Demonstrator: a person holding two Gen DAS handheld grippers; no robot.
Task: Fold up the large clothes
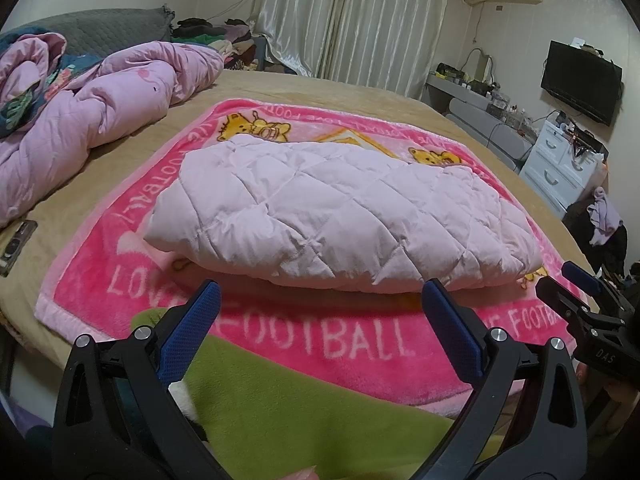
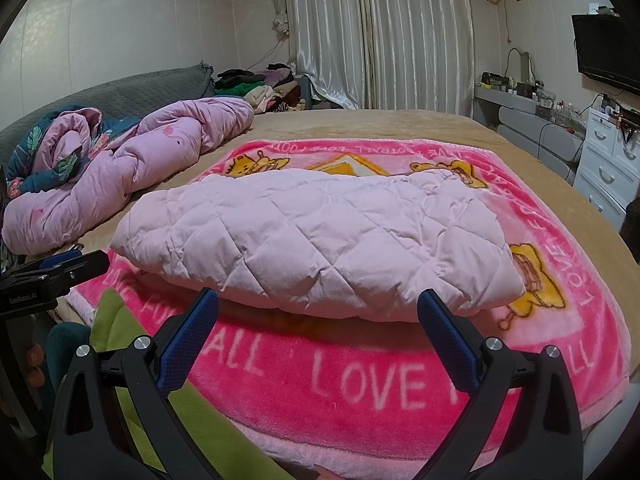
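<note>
**Puffy bundle may spring open**

While both claws stand wide and hold nothing, the risk lies in the loft of the garment. At six o'clock in each wrist view, the left gripper (image 1: 320, 292) and the right gripper (image 2: 318, 300) hover with blue-padded fingers spread, just short of the near edge of the pale pink quilted padded garment (image 1: 340, 208), which lies folded into a thick bundle at the middle of the bright pink plush blanket with white lettering (image 2: 360, 384).

A pinch that takes only the top layer would likely peel the fold apart; a deep one could drag the blanket along. The lime-green fleece cloth (image 1: 288, 412) below the left claw might snag a finger.

Farther off, at ten o'clock, the crumpled pink quilted duvet (image 2: 132, 168) sits well apart on the tan bed cover (image 2: 400, 124), so a wide swing leftward could still catch it.
</note>
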